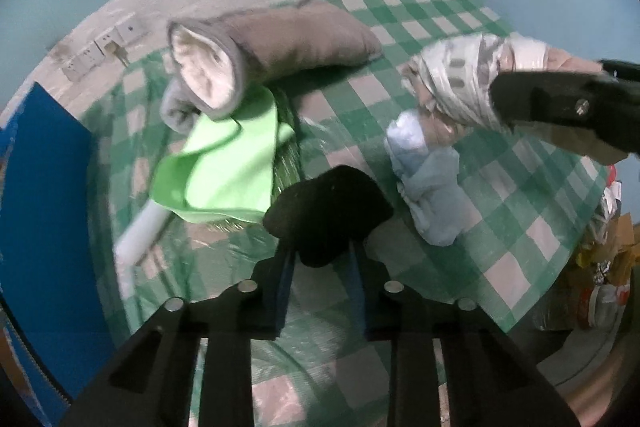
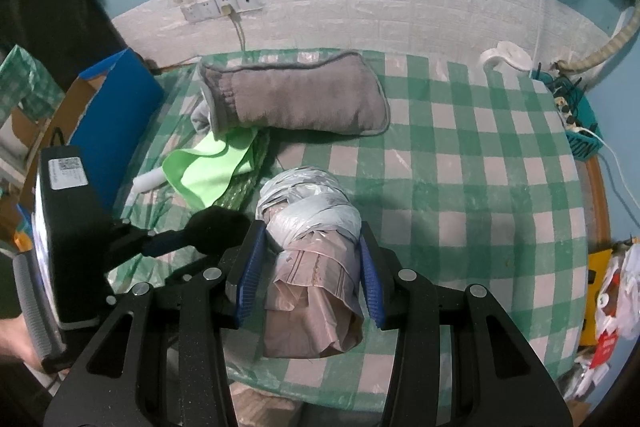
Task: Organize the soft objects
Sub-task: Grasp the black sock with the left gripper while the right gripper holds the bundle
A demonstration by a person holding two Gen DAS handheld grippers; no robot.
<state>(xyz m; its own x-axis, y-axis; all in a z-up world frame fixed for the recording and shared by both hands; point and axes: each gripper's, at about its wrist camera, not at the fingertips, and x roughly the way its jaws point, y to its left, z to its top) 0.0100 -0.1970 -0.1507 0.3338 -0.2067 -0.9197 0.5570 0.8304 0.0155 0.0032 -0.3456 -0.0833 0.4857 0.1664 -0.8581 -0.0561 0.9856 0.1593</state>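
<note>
The left gripper (image 1: 322, 259) is squeezing a soft black thing (image 1: 328, 211), maybe a sock or small cloth. Its two blue pads press on it from both sides. In the right wrist view the same black thing (image 2: 218, 229) sits at about nine o'clock from the middle, held out at the tip of the left gripper (image 2: 192, 239).

The right gripper (image 2: 312, 271) is clamped around a bundle of plastic bags (image 2: 310, 255). The bundle is grey-white on top and pinkish below, and it fills the gap between the blue pads. In the left wrist view this bundle (image 1: 460, 83) shows at about two o'clock, above the table.

The table has a green and white checked cloth (image 2: 460, 187). On it, at about twelve o'clock in the right wrist view, lies a grey pillow-like cushion (image 2: 296, 99). A bright green cloth (image 2: 204, 171) lies just below the cushion's left end and touches it. A small white roll (image 2: 148, 183) pokes out beside the green cloth.

A pale blue cloth (image 1: 428, 183) lies bunched up on the table at about three o'clock in the left wrist view, under the bag bundle.

A blue box (image 2: 116, 115) stands at the table's left edge, at about ten o'clock.
</note>
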